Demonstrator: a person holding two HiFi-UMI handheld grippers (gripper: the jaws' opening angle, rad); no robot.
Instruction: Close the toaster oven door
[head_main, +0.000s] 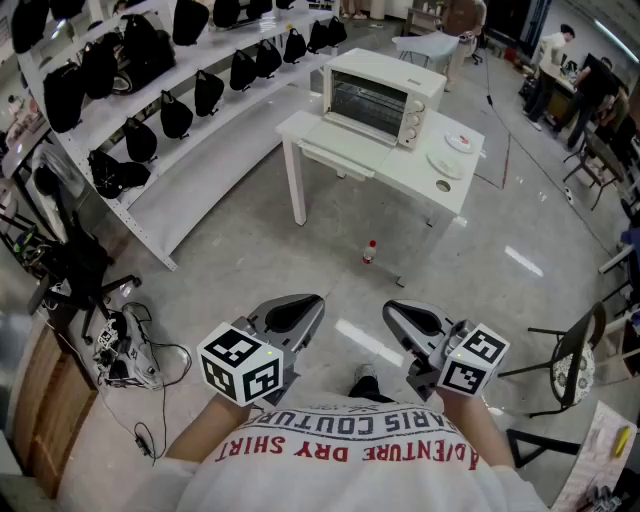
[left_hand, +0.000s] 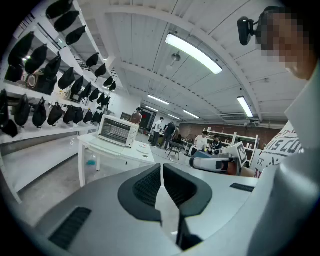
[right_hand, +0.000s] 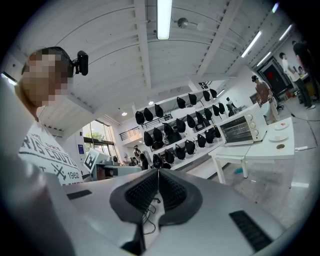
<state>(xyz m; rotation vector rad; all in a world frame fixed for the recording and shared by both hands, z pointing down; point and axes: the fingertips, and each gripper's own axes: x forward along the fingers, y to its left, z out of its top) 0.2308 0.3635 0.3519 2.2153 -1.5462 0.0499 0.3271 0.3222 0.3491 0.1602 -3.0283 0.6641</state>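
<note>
A white toaster oven (head_main: 385, 95) stands on a white table (head_main: 410, 170) far ahead across the floor, with its door (head_main: 350, 138) lying open and flat in front of it. The same toaster oven (left_hand: 117, 131) appears small in the left gripper view, and the right gripper view catches the toaster oven (right_hand: 241, 129) too. My left gripper (head_main: 310, 300) and right gripper (head_main: 395, 308) are held close to the person's chest, far from the table. Both are shut with nothing between their jaws, as the left gripper (left_hand: 162, 167) and right gripper (right_hand: 158, 172) show in their own views.
A plate (head_main: 460, 141) and a small round lid (head_main: 445, 185) lie on the table. A red-capped bottle (head_main: 370, 252) stands on the floor below. Shelves of black bags (head_main: 175, 115) line the left, cables (head_main: 130, 350) lie at left, and a chair (head_main: 578, 350) stands at right.
</note>
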